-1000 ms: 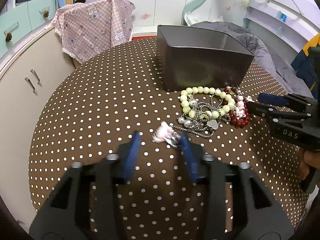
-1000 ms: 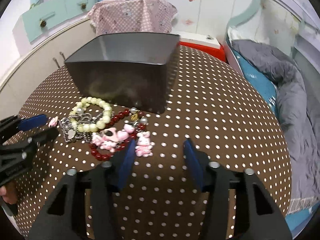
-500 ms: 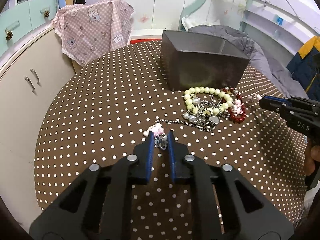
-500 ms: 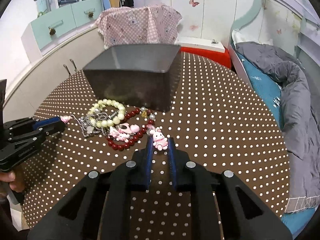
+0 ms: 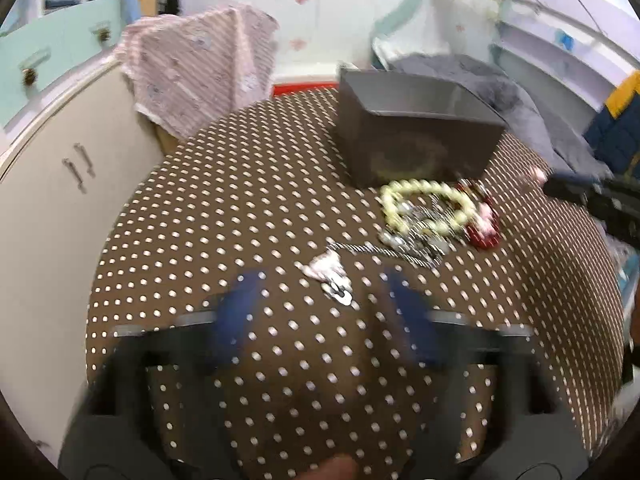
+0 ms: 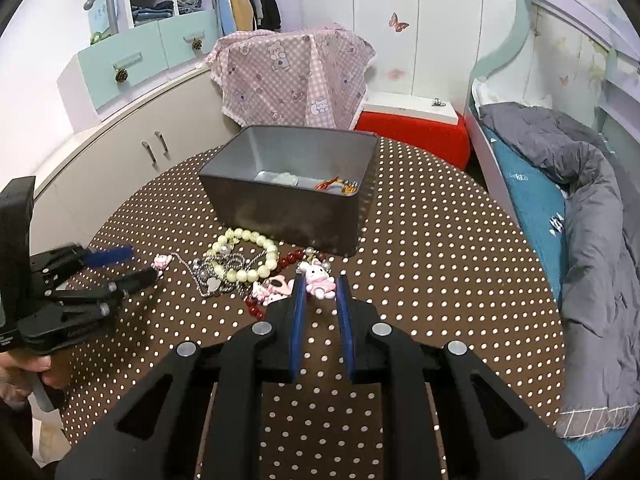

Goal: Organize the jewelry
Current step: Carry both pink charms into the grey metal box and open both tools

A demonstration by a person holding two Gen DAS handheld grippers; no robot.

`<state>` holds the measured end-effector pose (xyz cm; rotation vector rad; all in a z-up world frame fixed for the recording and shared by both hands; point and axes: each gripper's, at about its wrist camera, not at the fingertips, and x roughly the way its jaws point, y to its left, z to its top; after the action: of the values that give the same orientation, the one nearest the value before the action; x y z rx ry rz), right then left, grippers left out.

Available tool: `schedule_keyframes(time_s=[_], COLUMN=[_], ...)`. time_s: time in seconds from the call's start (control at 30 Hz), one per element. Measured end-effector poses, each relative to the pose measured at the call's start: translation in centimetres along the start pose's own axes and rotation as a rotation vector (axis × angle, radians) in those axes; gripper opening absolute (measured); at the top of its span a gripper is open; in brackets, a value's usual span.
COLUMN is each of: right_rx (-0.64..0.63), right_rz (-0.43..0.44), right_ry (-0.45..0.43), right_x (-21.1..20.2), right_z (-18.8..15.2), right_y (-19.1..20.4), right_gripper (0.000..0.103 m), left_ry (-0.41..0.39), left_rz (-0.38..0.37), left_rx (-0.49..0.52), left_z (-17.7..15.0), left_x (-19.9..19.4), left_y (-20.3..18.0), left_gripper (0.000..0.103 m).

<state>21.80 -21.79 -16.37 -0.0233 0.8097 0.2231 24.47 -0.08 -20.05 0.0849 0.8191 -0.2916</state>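
On the brown dotted table, jewelry lies in a heap in front of the grey box (image 6: 288, 204): a cream bead bracelet (image 6: 244, 256), a red bead bracelet (image 6: 288, 258) and a silver chain (image 6: 208, 280). My right gripper (image 6: 320, 280) is shut on a pink bunny charm (image 6: 318, 282) at the heap's right end. In the blurred left wrist view my left gripper (image 5: 322, 280) has its jaws opening wide. A small pink charm (image 5: 326, 272) on the chain lies loose on the cloth between them. The box (image 5: 416, 148) stands behind the heap.
Inside the box lie a pale piece and a red-gold piece (image 6: 336, 184). A pink checked cloth (image 6: 296, 80) hangs beyond the table. A cream cabinet (image 6: 132, 152) is left, a red stool (image 6: 412, 132) behind, a bed with a grey quilt (image 6: 592, 216) right.
My left gripper shut on the small pink charm, drew it left off the heap, then sprang open. My right gripper shut on the bunny charm and rose a little.
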Motion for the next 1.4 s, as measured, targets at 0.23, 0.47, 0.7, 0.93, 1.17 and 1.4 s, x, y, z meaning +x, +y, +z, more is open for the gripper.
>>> schedule_keyframes(time_s=[0.23,0.47,0.7,0.93,1.17,1.4], right_rx=[0.007,-0.001,-0.036,-0.073,-0.063,-0.012], right_rz=[0.012,0.029,0.032,0.042,0.064,0.098], right_ry=[0.007,-0.025,-0.113,-0.226,-0.248,-0.153], right_x=[0.2,-0.9,-3.8,-6.6,-6.3,-1.8], right_z=[-0.2,0.8,4.2,9.1,12.7,13.9], right_y=[0.1,0.4,0.7,1.1,0.3,-1.0], right_gripper=[0.014,0.014,0.014,0.014,0.014,0.014], left_ry=[0.067,0.053,-0.072,-0.23,-0.237,-0.175], left_rz=[-0.004,-0.066,-0.097,-0.119,-0.196,-0.218], left_rx=[0.007,0.007,0.02,0.062,0.063,0.06], left_z=[0.4,0.4,3.5,10.0,14.9,16.2], left_x=[2.0,0.8,-3.9,-7.4,-5.7,-2.4], left_y=[-0.2,0.1,-0.1,-1.7,-3.4,-4.2], left_gripper=[0.035,0.016,0.016,0.016,0.016,0.017])
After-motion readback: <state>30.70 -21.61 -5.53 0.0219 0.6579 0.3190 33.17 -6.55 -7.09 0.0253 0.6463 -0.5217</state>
